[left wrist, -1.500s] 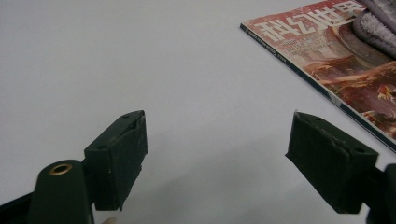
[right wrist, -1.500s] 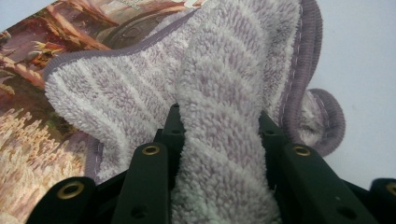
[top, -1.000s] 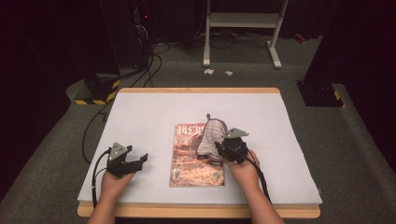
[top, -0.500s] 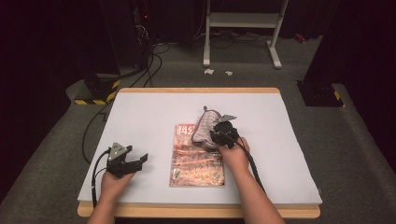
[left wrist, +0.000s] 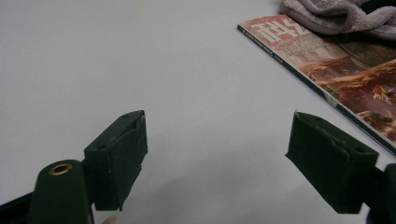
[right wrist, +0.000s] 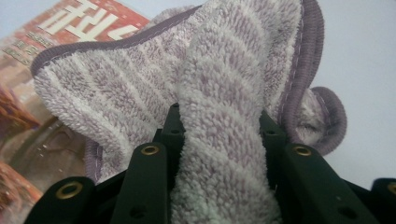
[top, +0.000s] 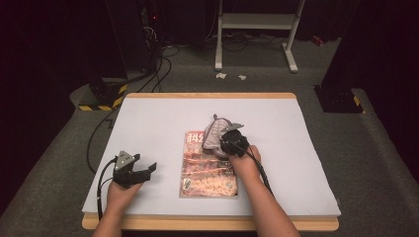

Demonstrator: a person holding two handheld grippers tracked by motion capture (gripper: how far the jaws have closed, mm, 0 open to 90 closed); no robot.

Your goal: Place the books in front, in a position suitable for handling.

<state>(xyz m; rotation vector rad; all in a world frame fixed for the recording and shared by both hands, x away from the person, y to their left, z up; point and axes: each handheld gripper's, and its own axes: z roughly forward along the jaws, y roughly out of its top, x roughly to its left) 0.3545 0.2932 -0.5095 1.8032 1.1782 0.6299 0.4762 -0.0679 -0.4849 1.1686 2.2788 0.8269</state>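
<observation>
A magazine [top: 207, 170] with a red cover lies flat in the middle of the white table top [top: 163, 118]. A crumpled grey-purple towel [top: 213, 132] rests across its far edge. My right gripper [top: 223, 138] is shut on a fold of that towel [right wrist: 116, 93]. The terry cloth is squeezed between the two black jaws of the right gripper [right wrist: 219, 116], with the magazine [right wrist: 28, 102] underneath at the left. My left gripper [top: 148, 170] rests near the front left of the table. Its jaws [left wrist: 217, 130] stand wide open over bare surface. The magazine [left wrist: 355, 70] and towel [left wrist: 336, 14] lie beyond it.
The table has a wooden rim [top: 207, 224] along the front. On the dark floor behind it are a white stand [top: 257, 29], loose cables [top: 158, 64] and a yellow-and-black striped block [top: 104, 96] at the left.
My right gripper has carried the towel away from me and a little left, from the magazine's right side to its far edge. The left gripper has stayed put.
</observation>
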